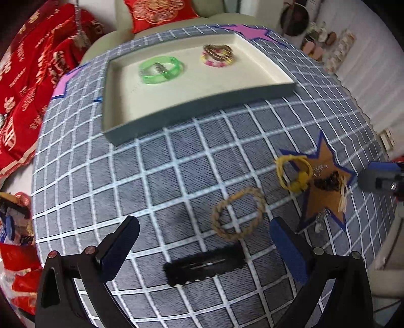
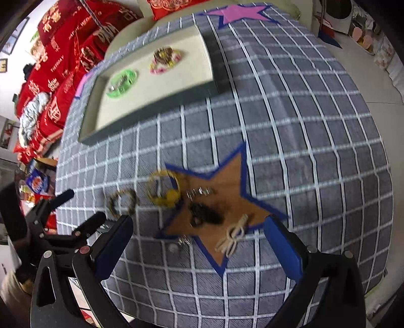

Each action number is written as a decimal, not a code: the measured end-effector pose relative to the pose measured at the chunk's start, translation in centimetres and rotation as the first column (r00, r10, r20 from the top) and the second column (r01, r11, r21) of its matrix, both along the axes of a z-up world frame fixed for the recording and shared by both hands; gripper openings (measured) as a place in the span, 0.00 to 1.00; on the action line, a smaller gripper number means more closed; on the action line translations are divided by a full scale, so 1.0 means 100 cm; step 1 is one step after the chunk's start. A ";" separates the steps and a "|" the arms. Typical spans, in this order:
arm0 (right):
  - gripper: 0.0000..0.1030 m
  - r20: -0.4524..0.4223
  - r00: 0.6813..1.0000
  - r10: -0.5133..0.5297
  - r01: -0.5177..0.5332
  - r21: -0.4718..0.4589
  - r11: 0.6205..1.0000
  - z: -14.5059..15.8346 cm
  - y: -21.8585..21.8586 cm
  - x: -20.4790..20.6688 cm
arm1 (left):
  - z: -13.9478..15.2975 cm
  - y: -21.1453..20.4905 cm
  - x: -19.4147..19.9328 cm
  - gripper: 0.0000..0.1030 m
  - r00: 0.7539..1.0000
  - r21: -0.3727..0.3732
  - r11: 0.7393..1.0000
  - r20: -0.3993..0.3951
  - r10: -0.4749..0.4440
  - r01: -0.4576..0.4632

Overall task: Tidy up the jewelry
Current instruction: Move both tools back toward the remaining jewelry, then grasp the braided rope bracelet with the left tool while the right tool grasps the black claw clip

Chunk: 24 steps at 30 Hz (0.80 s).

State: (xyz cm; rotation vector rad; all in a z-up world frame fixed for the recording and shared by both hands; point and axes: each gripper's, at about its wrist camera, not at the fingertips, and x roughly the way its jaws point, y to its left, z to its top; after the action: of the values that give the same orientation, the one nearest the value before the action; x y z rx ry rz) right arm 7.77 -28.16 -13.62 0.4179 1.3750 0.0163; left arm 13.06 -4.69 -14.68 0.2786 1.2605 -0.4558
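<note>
My left gripper (image 1: 205, 249) is open just above the checked cloth, with a black hair clip (image 1: 204, 265) lying flat between its fingers. A brown rope bracelet (image 1: 216, 219) lies just beyond it, and a yellow bracelet (image 1: 299, 180) rests at the edge of a brown star (image 1: 325, 201). My right gripper (image 2: 199, 248) hangs open over that star (image 2: 227, 181), which carries a dark furry piece (image 2: 204, 213), a cream bow clip (image 2: 232, 239) and a silver clip (image 2: 199, 193). The cream tray (image 1: 202, 101) at the back holds a green bracelet (image 1: 151, 79) and a beaded pink-and-yellow bracelet (image 1: 214, 63).
A pink star (image 2: 237, 12) is stuck on the cloth behind the tray. Red bedding (image 1: 30, 75) is piled to the left, off the table. Small jars and trinkets (image 1: 323, 43) stand at the far right. Small silver pieces (image 2: 184, 241) lie at the brown star's near edge.
</note>
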 end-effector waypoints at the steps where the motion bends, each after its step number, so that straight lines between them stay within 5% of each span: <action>1: 1.00 -0.009 1.000 0.002 -0.002 0.000 1.000 -0.004 0.000 -0.002 | -0.002 -0.002 -0.001 1.00 1.000 0.002 1.000 -0.006 -0.008 0.008; 15: 1.00 -0.046 0.997 0.054 -0.056 -0.036 0.998 -0.028 0.013 -0.001 | -0.020 -0.020 0.004 1.00 0.995 0.031 0.995 -0.008 -0.098 0.099; 24: 0.81 -0.035 0.993 0.110 -0.112 -0.076 0.991 -0.032 0.022 0.009 | -0.031 -0.025 0.010 0.95 0.993 0.039 0.993 -0.027 -0.113 0.114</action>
State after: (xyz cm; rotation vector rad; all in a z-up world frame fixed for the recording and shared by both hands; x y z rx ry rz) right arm 8.68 -25.92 -16.85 0.2768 1.4231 0.0475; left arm 14.02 -7.21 -17.80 0.3813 1.2835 -0.5330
